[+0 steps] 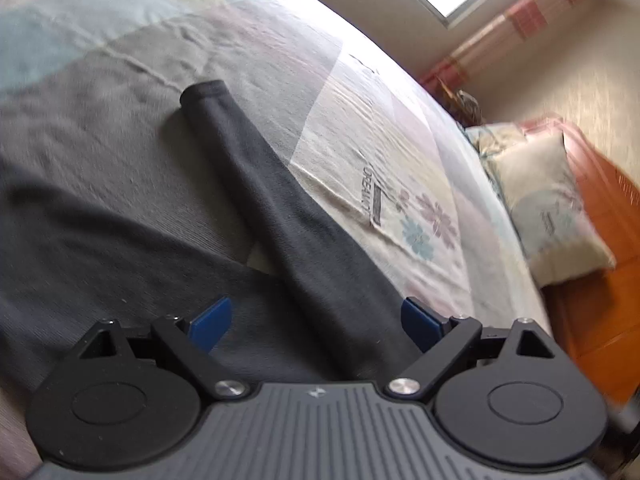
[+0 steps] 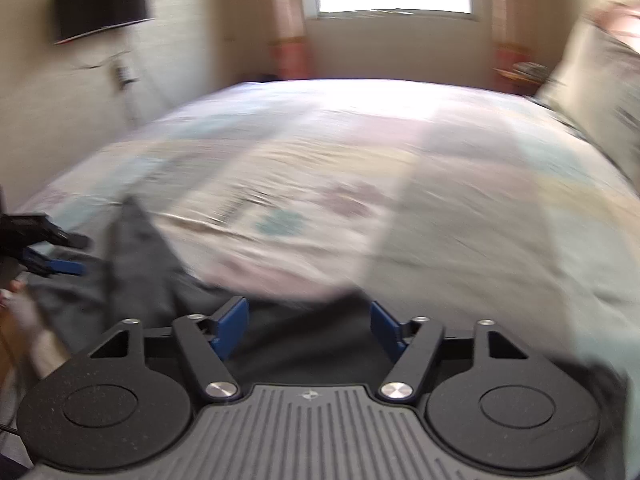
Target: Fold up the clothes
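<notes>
Two open tools, left tool (image 1: 316, 320) and right tool (image 2: 306, 326), over one dark garment (image 1: 120, 240).

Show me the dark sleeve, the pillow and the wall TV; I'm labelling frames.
dark sleeve (image 1: 276, 200), left wrist view, mid-length of the sleeve.
pillow (image 1: 548, 204), left wrist view, centre of its face.
wall TV (image 2: 100, 4), right wrist view, screen centre.

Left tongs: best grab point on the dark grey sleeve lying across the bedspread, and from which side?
Take the dark grey knit sleeve at its cuff end, coming along the sleeve from the shoulder side. It lies flat and straight on the pastel patchwork bedspread, with the cuff's rolled edge raised and free. The left tongs are open, straddling the sleeve near its base. The right-wrist view is blurred.
</notes>
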### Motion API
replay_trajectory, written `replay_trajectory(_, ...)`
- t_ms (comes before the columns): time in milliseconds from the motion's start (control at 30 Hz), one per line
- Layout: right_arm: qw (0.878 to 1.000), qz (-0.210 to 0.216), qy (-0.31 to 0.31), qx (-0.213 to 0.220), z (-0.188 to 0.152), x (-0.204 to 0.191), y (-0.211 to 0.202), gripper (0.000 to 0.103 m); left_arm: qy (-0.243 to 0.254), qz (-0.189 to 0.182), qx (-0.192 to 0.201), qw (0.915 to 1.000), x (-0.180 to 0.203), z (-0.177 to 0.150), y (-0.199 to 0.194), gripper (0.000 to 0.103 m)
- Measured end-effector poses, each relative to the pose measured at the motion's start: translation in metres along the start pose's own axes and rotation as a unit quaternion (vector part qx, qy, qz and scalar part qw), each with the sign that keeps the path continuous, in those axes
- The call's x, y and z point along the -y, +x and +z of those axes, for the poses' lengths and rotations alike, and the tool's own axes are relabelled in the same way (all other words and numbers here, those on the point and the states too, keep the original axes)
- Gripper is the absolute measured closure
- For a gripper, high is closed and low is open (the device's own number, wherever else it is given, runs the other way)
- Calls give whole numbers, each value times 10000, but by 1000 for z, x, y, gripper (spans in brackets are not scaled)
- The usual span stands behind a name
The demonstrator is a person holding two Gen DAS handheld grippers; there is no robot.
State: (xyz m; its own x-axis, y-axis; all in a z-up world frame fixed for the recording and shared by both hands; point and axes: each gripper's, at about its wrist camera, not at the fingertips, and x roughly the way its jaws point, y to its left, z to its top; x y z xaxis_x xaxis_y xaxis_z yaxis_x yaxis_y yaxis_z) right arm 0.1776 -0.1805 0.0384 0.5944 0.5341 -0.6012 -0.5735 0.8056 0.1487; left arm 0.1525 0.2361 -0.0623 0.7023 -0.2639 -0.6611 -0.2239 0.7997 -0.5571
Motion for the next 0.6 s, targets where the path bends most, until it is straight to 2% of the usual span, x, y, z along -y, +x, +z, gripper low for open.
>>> replay_trajectory(100,9961,807,-312,-151,39,-36,48,48,295,99,-49,9995,2,-4,-9,11)
replay_trajectory(267,9805,1770,-449,-723,82,-89,151,52,236,96,9,9997,-14,-12,-25,11)
replay_trajectory(367,9706,2079,-581,-1061,97,-118,206,54,200,94,44,9997,-24,-17,-34,11)
replay_trajectory(467,9661,2006,-942,-1320,103,-139,247,54,94,28,78,9999,-33,-16,-39,11)
replay_trajectory(567,9591,2110,-931,-1638,100,-145,276,55,-3,88,134,9999,-41,-10,-39,11)
replay_trajectory(600,9571,2171,-942,-1674,97,-146,278,60,-44,113,155,9998,-43,-9,-38,11)
